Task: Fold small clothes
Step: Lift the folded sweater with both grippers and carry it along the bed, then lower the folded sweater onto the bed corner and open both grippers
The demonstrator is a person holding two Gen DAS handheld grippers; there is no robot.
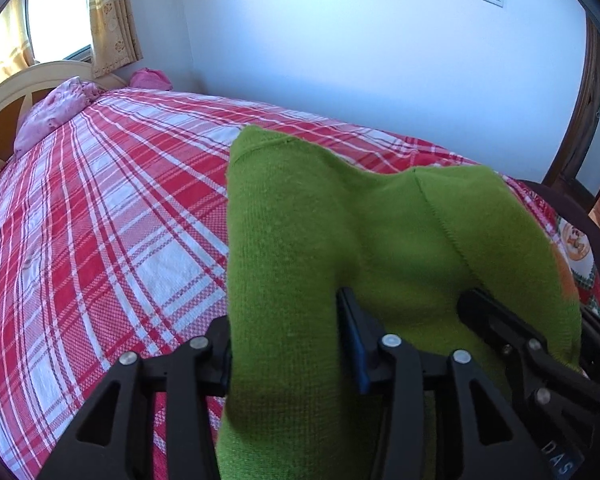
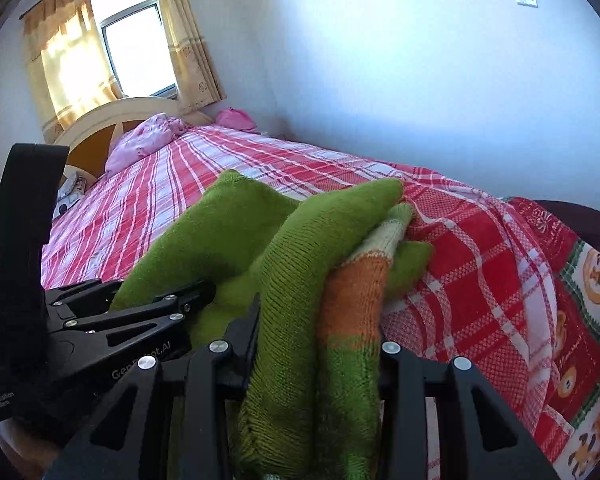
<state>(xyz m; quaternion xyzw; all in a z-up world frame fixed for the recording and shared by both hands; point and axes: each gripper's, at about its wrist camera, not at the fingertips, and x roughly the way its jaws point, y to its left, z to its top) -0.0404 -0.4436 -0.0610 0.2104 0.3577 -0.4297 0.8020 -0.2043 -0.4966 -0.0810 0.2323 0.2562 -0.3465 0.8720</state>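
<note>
Knitwear fills the lower middle of both views: I carry a green knitted garment (image 1: pixel 320 216) between the two claws, low over the red-and-white checked bedspread (image 1: pixel 100 208), presumably to lay it flat there for folding. My left claw (image 1: pixel 288 344) has a fold of it between its fingers, though I cannot tell whether the pads press on it. My right claw (image 2: pixel 320 344) is clamped on a bunched edge, where an orange and cream striped band (image 2: pixel 360 276) shows. In the right wrist view the left claw's body at lower left reads "Gen…ot.AI" and "Data Acquisition System"; in the other, "DAS" sits at lower right.
</note>
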